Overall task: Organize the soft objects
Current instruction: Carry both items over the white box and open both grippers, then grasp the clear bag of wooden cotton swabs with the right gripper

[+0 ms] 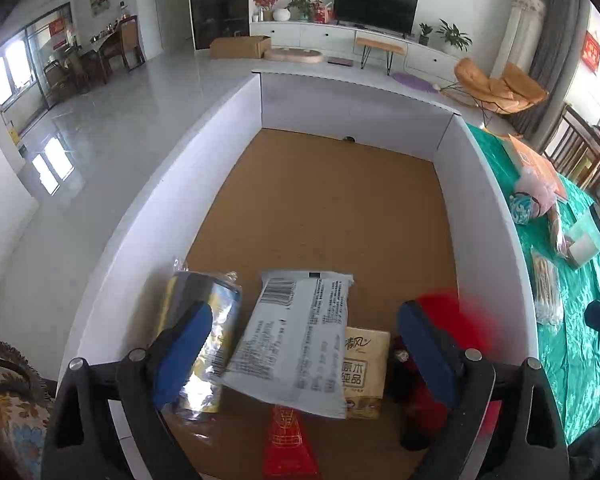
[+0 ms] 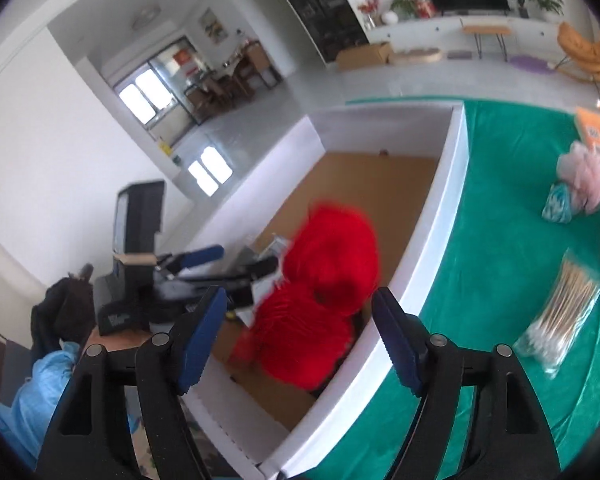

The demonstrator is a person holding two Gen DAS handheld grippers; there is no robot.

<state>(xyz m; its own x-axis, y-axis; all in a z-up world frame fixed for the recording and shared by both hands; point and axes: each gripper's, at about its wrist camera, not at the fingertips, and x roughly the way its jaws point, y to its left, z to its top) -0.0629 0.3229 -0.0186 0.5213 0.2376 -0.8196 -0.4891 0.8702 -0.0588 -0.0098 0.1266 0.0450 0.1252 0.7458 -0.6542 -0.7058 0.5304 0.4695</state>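
The box [image 1: 204,184] has smooth white walls and a brown cardboard floor. Inside it lie fluffy red pompoms [image 2: 324,292], perhaps two, a flat grey packet [image 1: 296,340] and a shiny foil bag [image 1: 208,320]. The left gripper [image 1: 300,344] and right gripper [image 2: 300,344] are both released and empty.

Left wrist view looks steeply down, close, into the white-walled, cork-floored box [image 1: 204,152]. Right wrist view faces it from four o'clock; both share the box [image 2: 452,184] and the green-clothed table [image 2: 508,216].
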